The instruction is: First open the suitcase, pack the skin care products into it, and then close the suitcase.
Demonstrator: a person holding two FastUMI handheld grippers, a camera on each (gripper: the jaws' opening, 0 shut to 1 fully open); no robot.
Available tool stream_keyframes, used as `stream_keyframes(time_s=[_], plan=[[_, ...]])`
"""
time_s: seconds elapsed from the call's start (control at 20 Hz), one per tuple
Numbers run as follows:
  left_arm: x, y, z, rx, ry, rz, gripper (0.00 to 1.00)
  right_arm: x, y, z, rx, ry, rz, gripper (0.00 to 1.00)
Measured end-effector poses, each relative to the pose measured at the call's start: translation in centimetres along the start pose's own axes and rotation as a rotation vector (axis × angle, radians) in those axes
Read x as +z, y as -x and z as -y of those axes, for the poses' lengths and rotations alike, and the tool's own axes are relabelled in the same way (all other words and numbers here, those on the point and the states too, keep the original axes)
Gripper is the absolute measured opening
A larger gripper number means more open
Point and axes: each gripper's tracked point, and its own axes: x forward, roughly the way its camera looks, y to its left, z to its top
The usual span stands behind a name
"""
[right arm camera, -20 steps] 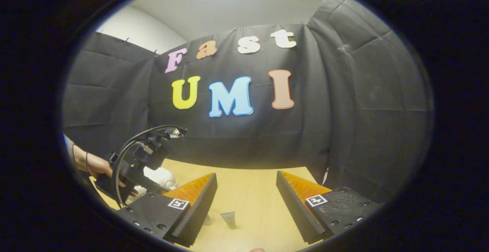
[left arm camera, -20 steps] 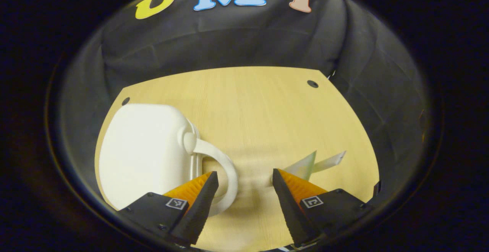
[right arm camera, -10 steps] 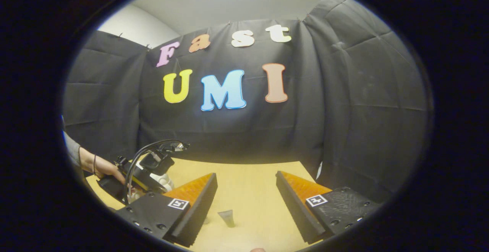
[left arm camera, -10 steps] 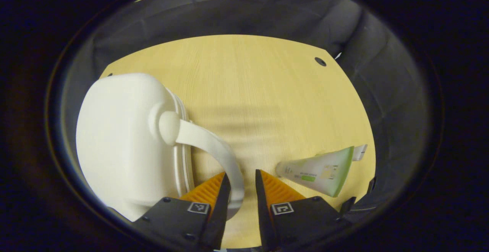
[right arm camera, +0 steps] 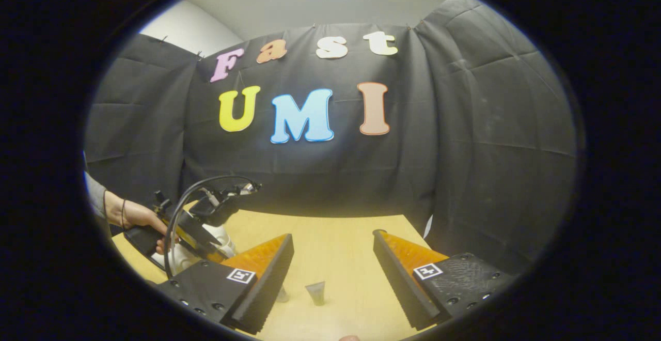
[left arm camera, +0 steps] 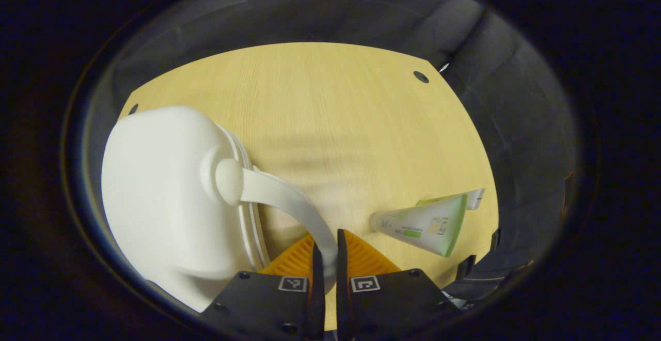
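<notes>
A white hard-shell suitcase (left arm camera: pixel 165 196) lies shut on the wooden table (left arm camera: pixel 330 108), at the left of the left gripper view. Its curved white handle (left arm camera: pixel 281 199) arcs toward me, and my left gripper (left arm camera: pixel 328 237) is shut on the handle's lower end. To the right of the fingers lies a green-and-white tube (left arm camera: pixel 423 223), with a second pale tube (left arm camera: pixel 472 196) just behind it. In the right gripper view my right gripper (right arm camera: pixel 333 236) hangs open above the table with nothing between its fingers. Below it a small grey tube (right arm camera: pixel 316 293) stands on its cap.
In the right gripper view a person's hand (right arm camera: pixel 134 217) holds the other gripper (right arm camera: pixel 199 222) over the suitcase (right arm camera: pixel 219 235) at the left. Black cloth walls close off the table's far and right sides. Dark round holes (left arm camera: pixel 421 76) mark the table's far corners.
My left gripper has gone from open beside the handle to shut on it, and its view has tilted down toward the table. The right gripper has barely moved.
</notes>
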Motion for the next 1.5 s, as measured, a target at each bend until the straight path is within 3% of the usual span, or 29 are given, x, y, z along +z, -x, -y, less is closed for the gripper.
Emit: stream_keyframes(time_s=[0.05,0.2,0.25,0.35,0.4,0.45,0.65,0.75,0.8,1.0,1.05,1.3,1.5], plan=[[0.4,1.0,0.3,-0.024,0.014,0.004,0.16,0.0,0.0,-0.2,-0.005,0.002,0.001,0.89],[1.8,4.8,-0.1,-0.048,0.026,0.036,0.16,0.4,0.0,-1.1,-0.021,0.024,0.003,0.89],[2.4,6.3,-0.1,-0.062,0.026,0.047,0.16,0.4,0.0,-1.6,-0.022,0.034,0.0,0.94],[3.3,9.6,-0.3,-0.096,0.027,0.054,0.16,0.6,0.1,-2.7,-0.017,0.049,-0.003,0.95],[3.8,11.6,-1.0,-0.098,0.02,0.059,0.16,0.9,0.2,-3.3,-0.012,0.053,-0.001,0.89],[4.3,13.3,-1.9,-0.089,0.005,0.071,0.17,1.0,0.3,-3.9,-0.007,0.056,0.002,0.95],[6.1,21.0,-6.5,-0.038,-0.033,0.115,0.16,1.4,0.4,-6.0,-0.002,0.087,0.012,0.95],[6.9,24.6,-10.5,0.012,-0.025,0.14,0.13,1.7,0.5,-7.4,0.006,0.092,0.018,0.95],[7.3,26.1,-12.7,0.046,-0.026,0.158,0.16,1.9,0.5,-8.0,0.007,0.091,0.022,0.94],[7.9,31.3,-24.0,0.254,-0.037,0.22,0.12,2.1,0.4,-10.4,0.001,0.078,0.03,0.95],[7.4,32.0,-26.5,0.285,-0.026,0.218,0.15,2.1,0.3,-11.0,-0.005,0.072,0.031,0.94],[6.4,31.3,-38.1,0.371,0.036,0.22,0.15,2.6,0.8,-12.7,-0.056,0.056,0.021,0.94],[4.1,26.6,-49.9,0.432,0.11,0.155,0.12,3.6,2.0,-11.8,-0.134,0.053,0.024,0.95]])
